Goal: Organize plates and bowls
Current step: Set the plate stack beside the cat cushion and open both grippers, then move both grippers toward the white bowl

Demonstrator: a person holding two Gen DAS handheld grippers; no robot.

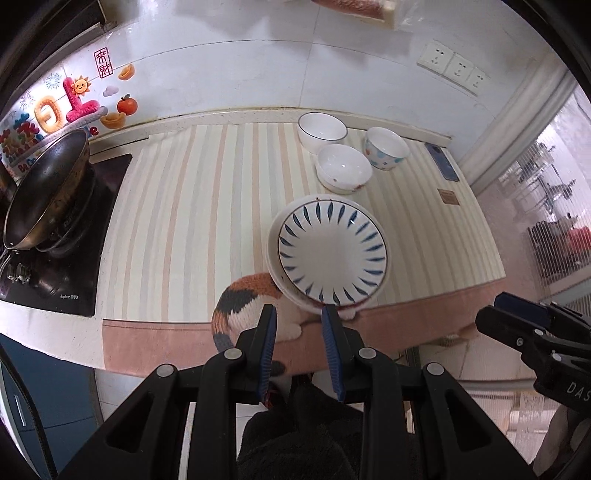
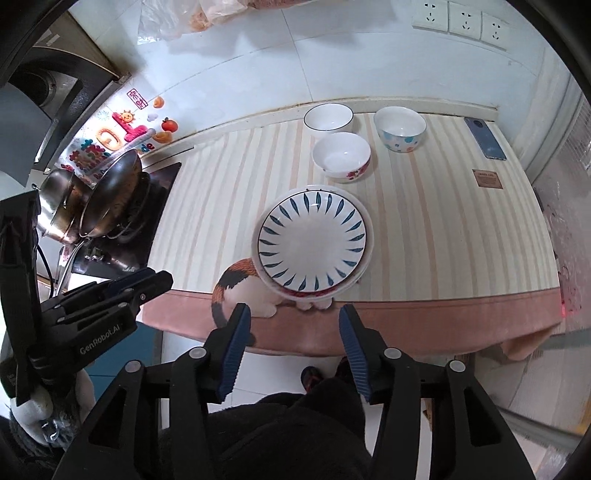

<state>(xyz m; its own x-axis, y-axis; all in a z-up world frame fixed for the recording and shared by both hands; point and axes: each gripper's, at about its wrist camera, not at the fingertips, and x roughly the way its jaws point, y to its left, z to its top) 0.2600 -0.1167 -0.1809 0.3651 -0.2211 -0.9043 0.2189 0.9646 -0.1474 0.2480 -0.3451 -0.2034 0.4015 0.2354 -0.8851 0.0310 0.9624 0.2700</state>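
A blue-leaf plate (image 1: pixel 332 251) (image 2: pixel 312 245) tops a stack of plates at the counter's near edge, with a red-patterned rim (image 2: pixel 310 293) showing beneath it. Behind stand three bowls: a dark-rimmed white bowl (image 1: pixel 322 131) (image 2: pixel 328 117), a red-flowered bowl (image 1: pixel 343 168) (image 2: pixel 341 156) and a dotted bowl (image 1: pixel 386 147) (image 2: pixel 399 127). My left gripper (image 1: pixel 298 309) (image 2: pixel 162 278) is open just in front of the stack, its right fingertip near the rim. My right gripper (image 2: pixel 294 309) (image 1: pixel 491 314) is open wider, short of the counter edge, and holds nothing.
A striped mat (image 2: pixel 443 221) with a calico cat picture (image 1: pixel 243 299) covers the counter. A wok (image 1: pixel 48 192) sits on the stove at left. A phone (image 2: pixel 484 137) lies at the back right, under wall sockets (image 2: pixel 463 20). A person's dark-clad legs (image 2: pixel 295 435) are below.
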